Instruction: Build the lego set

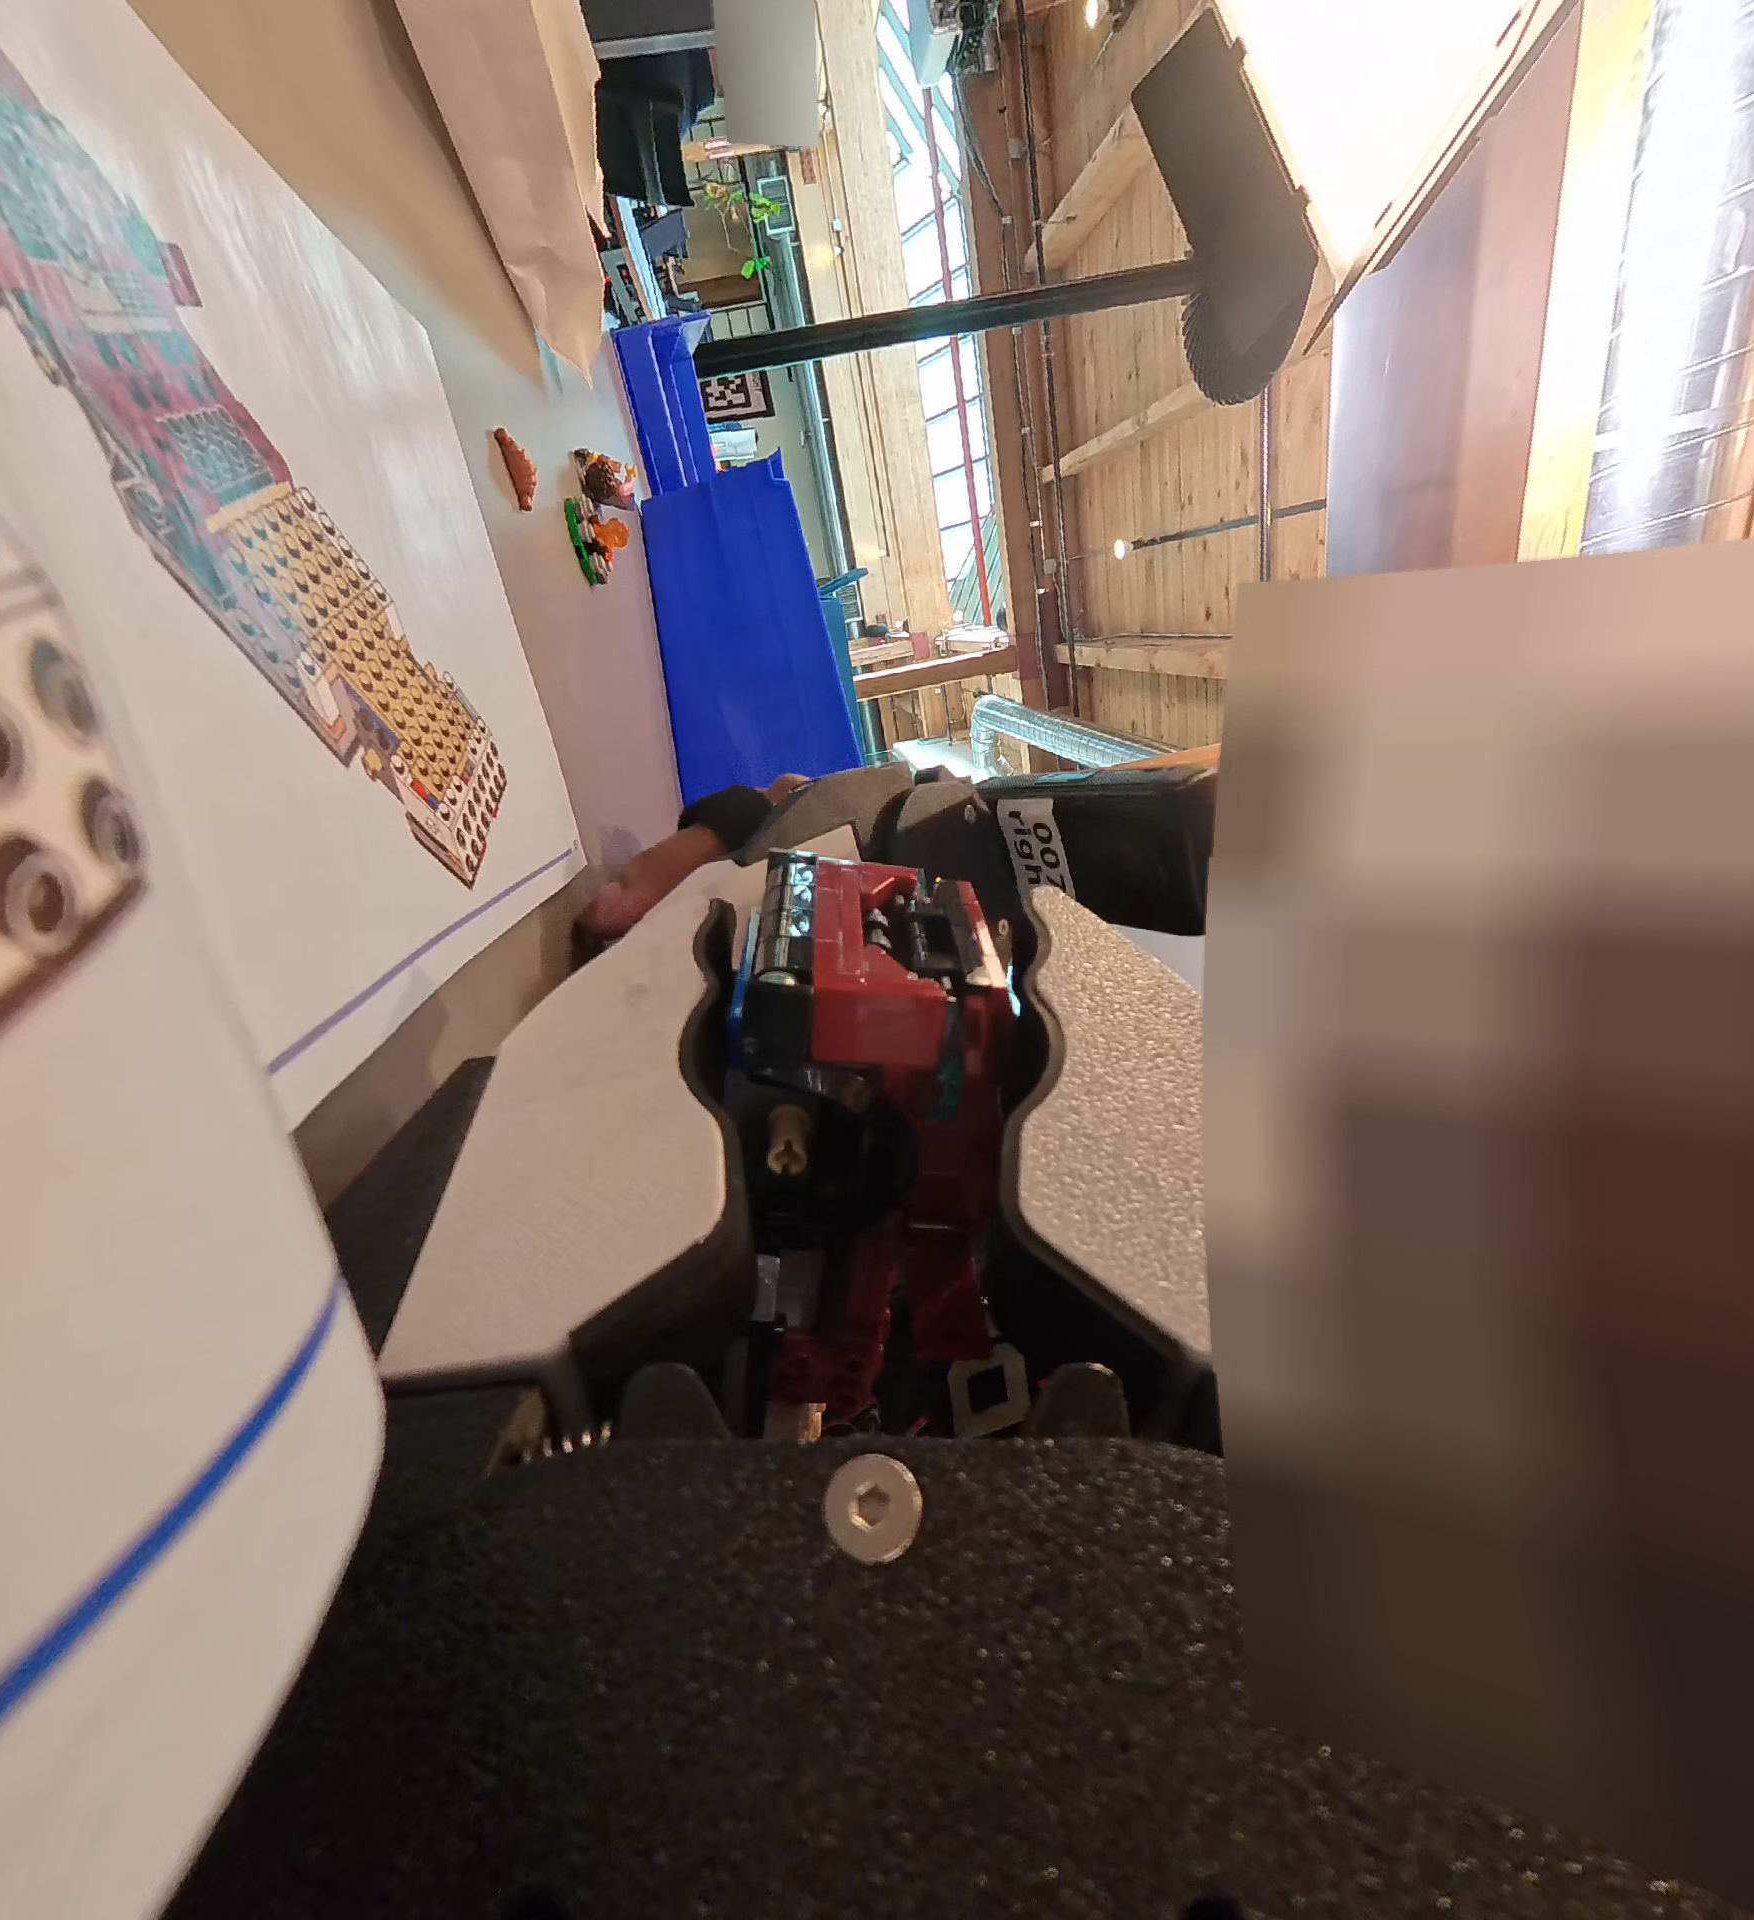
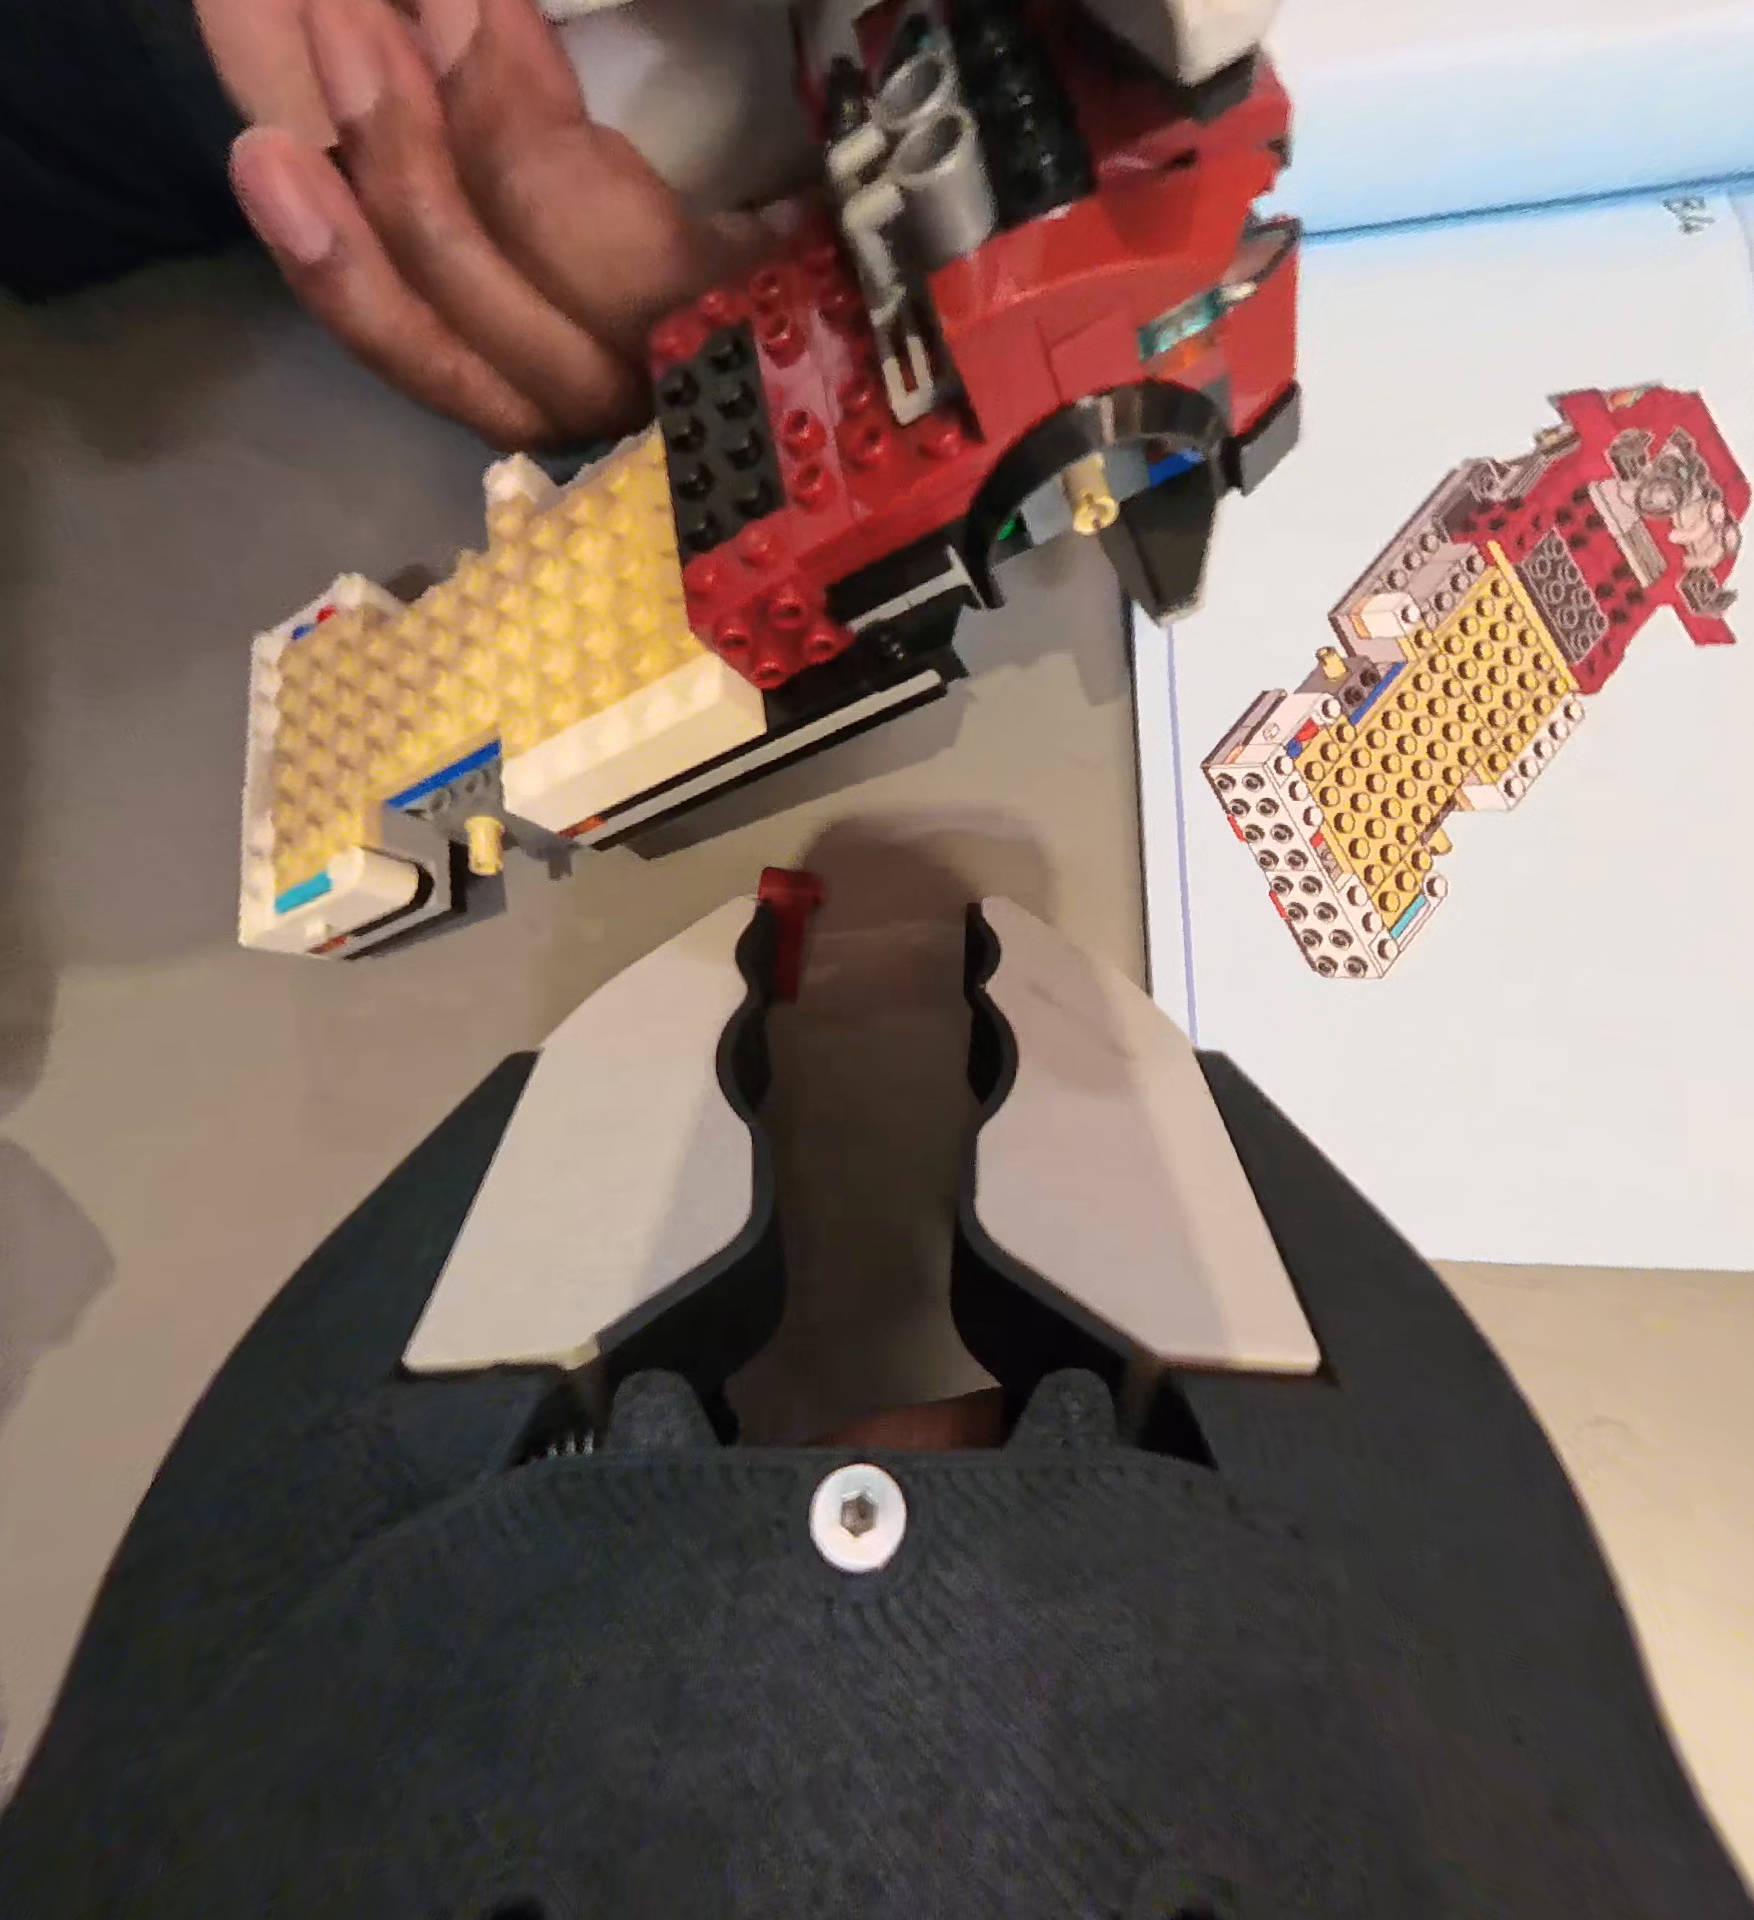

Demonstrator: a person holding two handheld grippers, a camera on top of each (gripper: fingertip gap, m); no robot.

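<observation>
My left gripper (image 1: 878, 914) is shut on a brick-built truck (image 1: 873, 997) with a dark red and black front, both pads pressed on its sides. The right wrist view shows the truck (image 2: 748, 540) held above the table, with a tan and white studded rear bed. My right gripper (image 2: 865, 920) is open just below the truck. A small dark red piece (image 2: 788, 925) lies against its left fingertip, and the right pad stands clear of it. The right gripper also shows just beyond the truck in the left wrist view (image 1: 956, 821).
A printed instruction sheet (image 2: 1475, 935) with a picture of the truck lies on the beige table (image 2: 229, 1143) to the right. A person's hand (image 2: 457, 239) is beside the truck. Blue bins (image 1: 738, 623) and small loose brick pieces (image 1: 598, 509) sit farther off.
</observation>
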